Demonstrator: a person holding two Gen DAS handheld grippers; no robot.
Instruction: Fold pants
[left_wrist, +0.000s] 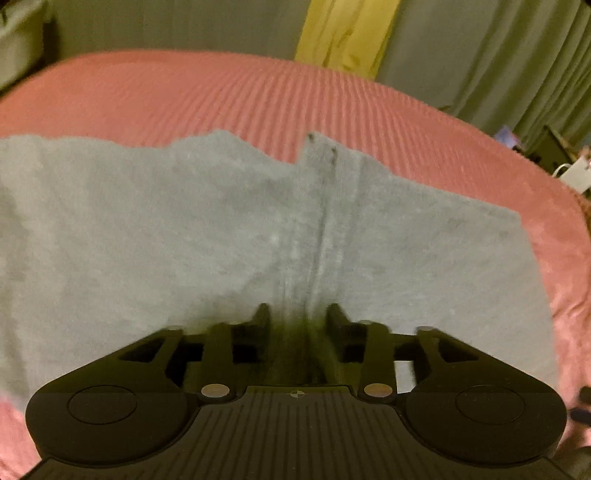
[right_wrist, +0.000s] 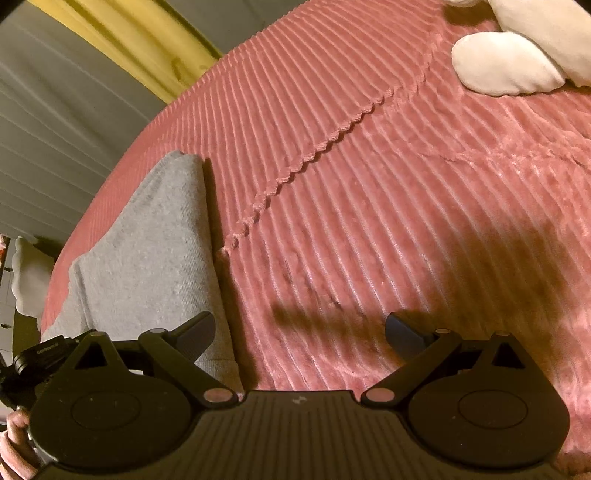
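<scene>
Pinching grey pants (left_wrist: 258, 221) mid-frame, left gripper (left_wrist: 297, 314) should lift evenly; right gripper (right_wrist: 299, 328) fingers gape over bed (right_wrist: 369, 184).

Bed under a pink ribbed plush blanket (right_wrist: 369, 184)

Grey knit pants (left_wrist: 184, 221) lie spread flat on it; two cream pillows (right_wrist: 509, 70) rest well apart.

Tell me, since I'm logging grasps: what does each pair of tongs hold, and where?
Left tongs pinch a bunched ridge of the grey pants at their near edge. Right tongs are open, holding nothing.
</scene>
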